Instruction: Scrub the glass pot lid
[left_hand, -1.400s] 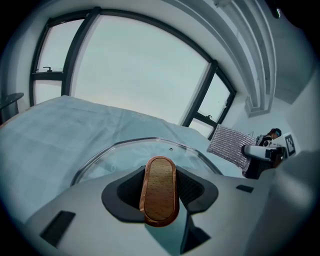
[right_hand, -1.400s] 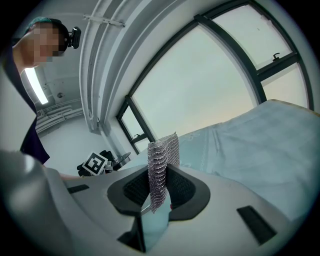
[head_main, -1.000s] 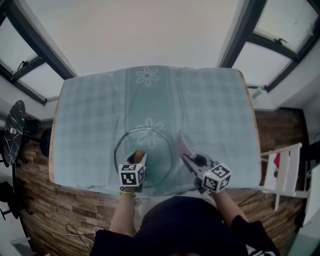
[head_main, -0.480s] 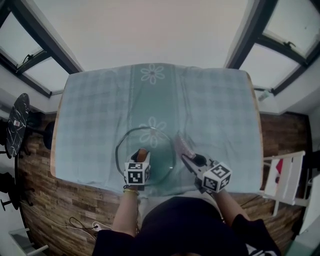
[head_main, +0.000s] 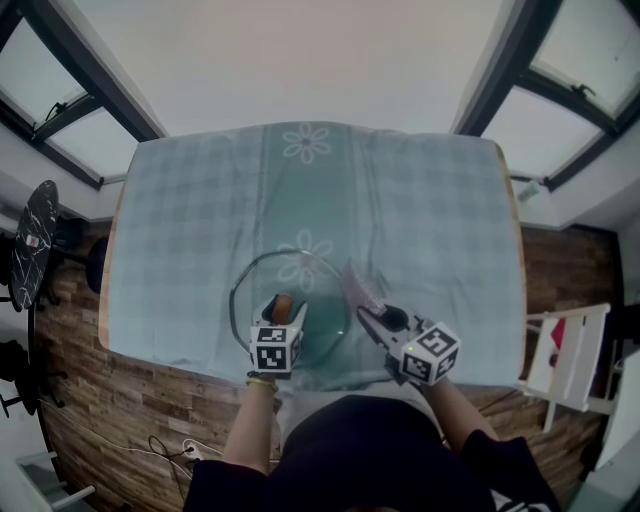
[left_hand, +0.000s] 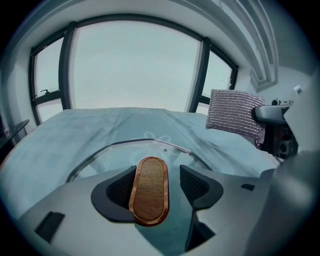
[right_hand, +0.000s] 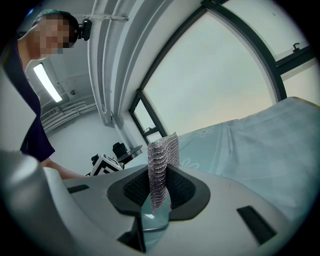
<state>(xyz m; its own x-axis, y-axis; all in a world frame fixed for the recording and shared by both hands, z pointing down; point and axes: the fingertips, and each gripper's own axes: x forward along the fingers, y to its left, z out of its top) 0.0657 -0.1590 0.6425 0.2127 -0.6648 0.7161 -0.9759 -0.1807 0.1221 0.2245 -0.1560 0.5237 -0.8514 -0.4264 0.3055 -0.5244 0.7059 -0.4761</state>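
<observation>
Your left claw (left_hand: 157, 185) has just been spreading, the wooden handle (left_hand: 150, 192) loose between its jaws, the glass pot lid (left_hand: 112, 155) lying on the bench (head_main: 190, 220) near you, your right claw (right_hand: 159, 187) pinching the mesh scourer (right_hand: 163, 152) beside it: next, I reckon, steady the lid and scrub.

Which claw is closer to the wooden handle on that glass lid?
Left. The left claw straddles the handle, jaws just opening around it; the right claw, gripping a scrub pad, sits at the lid's edge.
</observation>
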